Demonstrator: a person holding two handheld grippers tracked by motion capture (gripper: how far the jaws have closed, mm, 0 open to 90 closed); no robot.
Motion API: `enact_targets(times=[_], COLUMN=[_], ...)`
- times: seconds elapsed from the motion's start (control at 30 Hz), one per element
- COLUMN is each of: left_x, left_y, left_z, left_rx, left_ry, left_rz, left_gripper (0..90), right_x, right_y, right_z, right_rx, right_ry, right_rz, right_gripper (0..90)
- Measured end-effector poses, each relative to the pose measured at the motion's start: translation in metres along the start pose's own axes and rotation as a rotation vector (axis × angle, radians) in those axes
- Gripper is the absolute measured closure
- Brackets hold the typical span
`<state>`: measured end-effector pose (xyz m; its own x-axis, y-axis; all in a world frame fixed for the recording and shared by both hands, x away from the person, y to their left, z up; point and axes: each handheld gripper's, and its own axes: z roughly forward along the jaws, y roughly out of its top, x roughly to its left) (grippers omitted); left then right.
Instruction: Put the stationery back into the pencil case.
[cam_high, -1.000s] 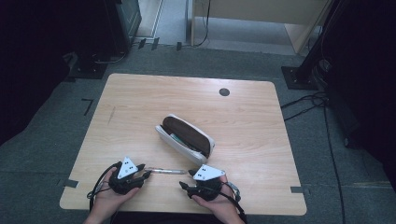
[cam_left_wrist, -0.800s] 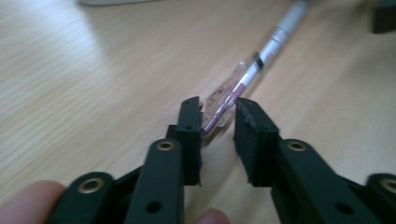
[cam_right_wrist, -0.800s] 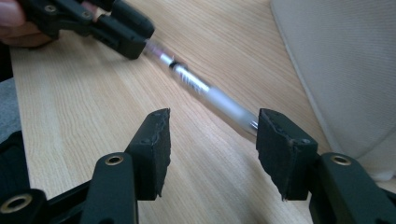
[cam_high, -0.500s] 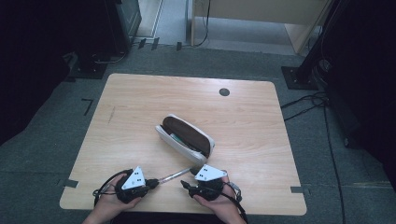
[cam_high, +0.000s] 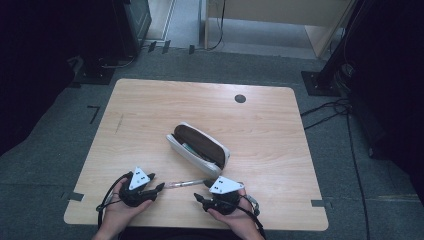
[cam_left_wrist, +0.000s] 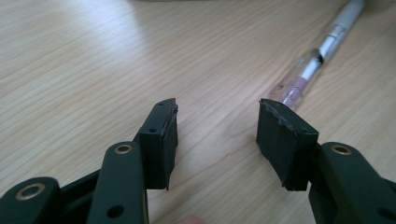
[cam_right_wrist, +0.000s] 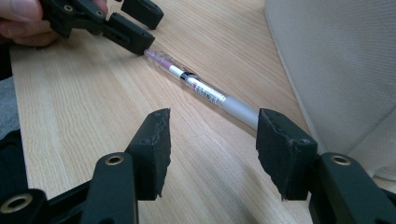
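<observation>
A pen (cam_high: 184, 184) lies flat on the wooden table (cam_high: 150, 115), on the person's side of the open pencil case (cam_high: 198, 148) and near it, running between the two grippers. The left gripper (cam_high: 159, 187) sits at the pen's clear, pink-tinted end; its jaws have just been opening and now stand spread with bare wood between them, the pen's tip (cam_left_wrist: 292, 95) lying just beyond the outer edge of one pad, so nothing is gripped. In the left gripper view the pen's far end is cut off by the top edge. The right gripper (cam_high: 199, 197) rests at the pen's grey end with its jaws apart; in the right gripper view (cam_right_wrist: 212, 135) the grey barrel (cam_right_wrist: 240, 111) runs behind one pad, which hides the end, so contact there cannot be told, yet the pads do not pinch it. The case's pale side (cam_right_wrist: 336, 60) stands beside that end, cropped by the frame. What lies inside the case is too dark to make out from above.
</observation>
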<state>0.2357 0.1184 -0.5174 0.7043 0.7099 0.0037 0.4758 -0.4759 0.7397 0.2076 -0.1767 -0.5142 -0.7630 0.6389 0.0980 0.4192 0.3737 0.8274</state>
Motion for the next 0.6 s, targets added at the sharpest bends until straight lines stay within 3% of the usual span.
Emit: enact_targets(times=[0.17,0.33,0.47,0.57,0.6], left_x=[-0.008,-0.012,-0.011,-0.009,-0.011], left_y=[0.003,0.005,0.006,0.009,0.010], left_z=[0.003,0.003,0.000,-0.003,-0.003], left_rx=[-0.011,-0.022,-0.049,-0.084,-0.089], left_ry=[-0.069,-0.105,-0.138,-0.220,-0.227], left_rz=[0.036,0.035,0.002,-0.044,-0.041], left_gripper=[42.5,39.7,39.4,39.2,38.9], right_x=[-0.001,-0.003,-0.005,-0.007,-0.007], right_y=[0.000,0.000,-0.001,-0.001,-0.001], right_z=[0.000,-0.002,-0.003,-0.005,-0.005], right_rx=[-0.001,-0.004,-0.005,-0.002,-0.003], right_ry=[-0.002,-0.001,-0.006,-0.005,-0.007], right_rz=[0.001,0.000,0.006,0.011,0.011], right_gripper=[44.9,44.9,45.1,45.2,45.5])
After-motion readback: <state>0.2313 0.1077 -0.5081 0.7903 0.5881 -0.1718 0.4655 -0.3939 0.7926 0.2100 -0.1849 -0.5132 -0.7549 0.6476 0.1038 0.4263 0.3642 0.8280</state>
